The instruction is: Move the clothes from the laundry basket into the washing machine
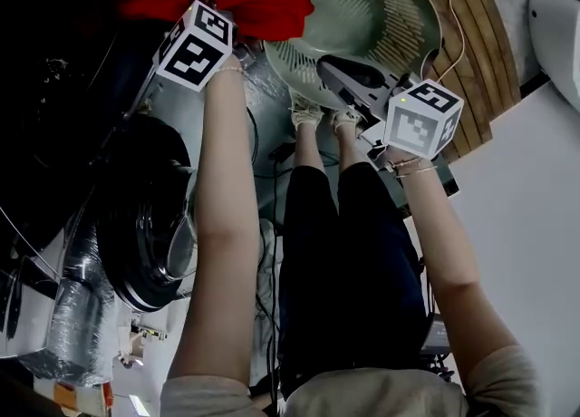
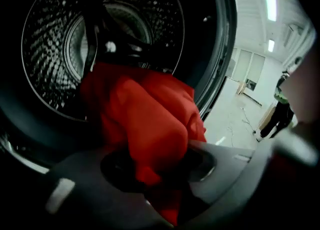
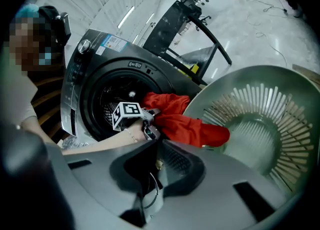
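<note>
Drum (image 2: pixel 50 49) of the washing machine (image 3: pixel 100 64) dead ahead in the left gripper view, dark and perforated, partly blocked by the red garment (image 2: pixel 145 119) bunched tight between the pads of the left tongs (image 2: pixel 160 169). In the right gripper view, loose tail of that cloth trailing toward 4 o'clock and lying on the rim of the pale green laundry basket (image 3: pixel 260 124). Right tongs (image 3: pixel 155 161) drawn narrow and empty, poised over the basket's near rim. In the head view, open round door (image 1: pixel 145 216) at 8 o'clock close beside the left forearm, wooden boards (image 1: pixel 480 53) under the basket at 1 o'clock, legs (image 1: pixel 344 252) at centre. Black metal frame (image 3: pixel 185 19) behind the machine at 12 o'clock.
</note>
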